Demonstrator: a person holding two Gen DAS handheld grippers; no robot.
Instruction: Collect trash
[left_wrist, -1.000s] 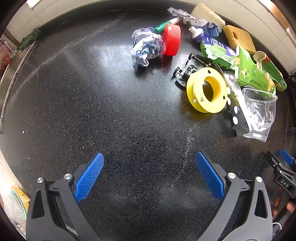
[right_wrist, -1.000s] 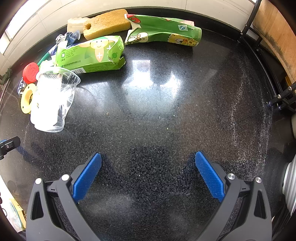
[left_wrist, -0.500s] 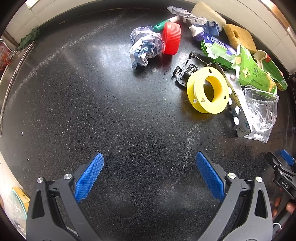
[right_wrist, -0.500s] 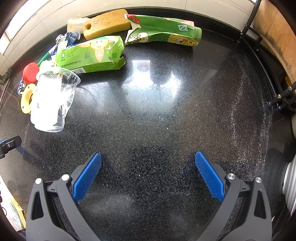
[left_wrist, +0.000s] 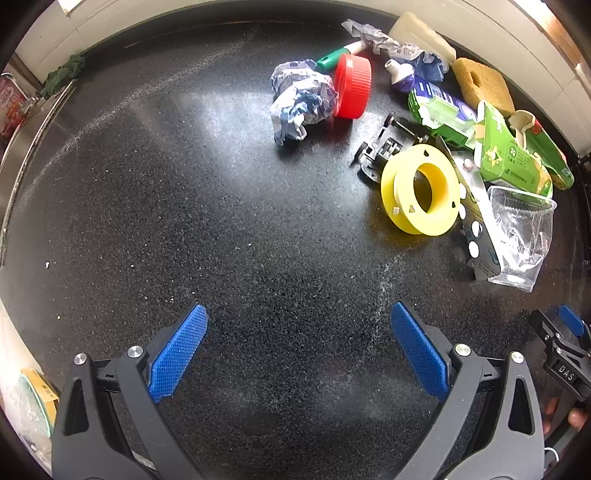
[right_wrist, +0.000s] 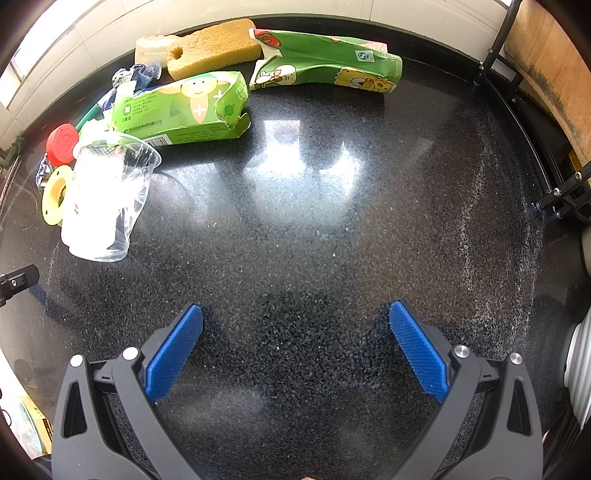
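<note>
My left gripper (left_wrist: 299, 350) hangs over the black speckled counter (left_wrist: 184, 184) with its blue pads spread wide and nothing between them. Ahead of it and a little to the right I see a crumpled paper wad (left_wrist: 301, 99) touching a red cap (left_wrist: 352, 86); further right a yellow spool (left_wrist: 419, 195) lies beside a small black toy car (left_wrist: 380, 151), then a crushed clear plastic cup (left_wrist: 521, 236) at the far right. My right gripper (right_wrist: 295, 350) is likewise spread apart and empty. That same cup (right_wrist: 107, 199) lies ahead to its left, a torn green carton (right_wrist: 181, 107) just beyond it, a yellow sponge (right_wrist: 214, 48) further back, and a green pouch (right_wrist: 328, 66) ahead, near the wall.
</note>
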